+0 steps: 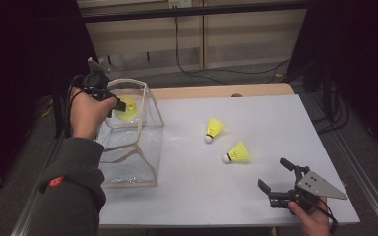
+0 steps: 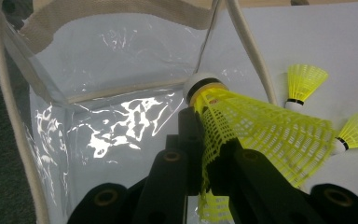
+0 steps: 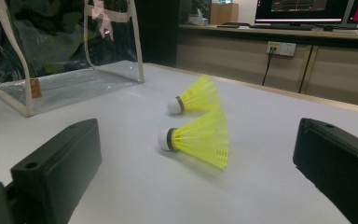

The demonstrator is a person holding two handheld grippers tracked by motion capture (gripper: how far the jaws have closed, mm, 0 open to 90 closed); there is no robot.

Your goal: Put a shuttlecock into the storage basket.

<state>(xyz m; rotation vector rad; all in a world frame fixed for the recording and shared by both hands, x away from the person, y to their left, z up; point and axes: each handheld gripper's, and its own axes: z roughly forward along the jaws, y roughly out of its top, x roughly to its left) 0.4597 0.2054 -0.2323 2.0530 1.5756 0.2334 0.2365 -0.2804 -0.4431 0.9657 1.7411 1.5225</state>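
The left gripper (image 1: 120, 104) is clamped on a yellow shuttlecock's (image 2: 261, 128) skirt, cork forward, over the clear bag's (image 1: 150, 142) mouth. Lower it well inside, probably clear of the rim, before releasing. The right gripper (image 1: 275, 176), jaws apart, waits near two shuttlecocks (image 1: 237, 153) lying on the table (image 1: 275, 118).

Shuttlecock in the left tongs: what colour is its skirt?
Yellow mesh skirt, white cork tip; clearest in the left gripper view.
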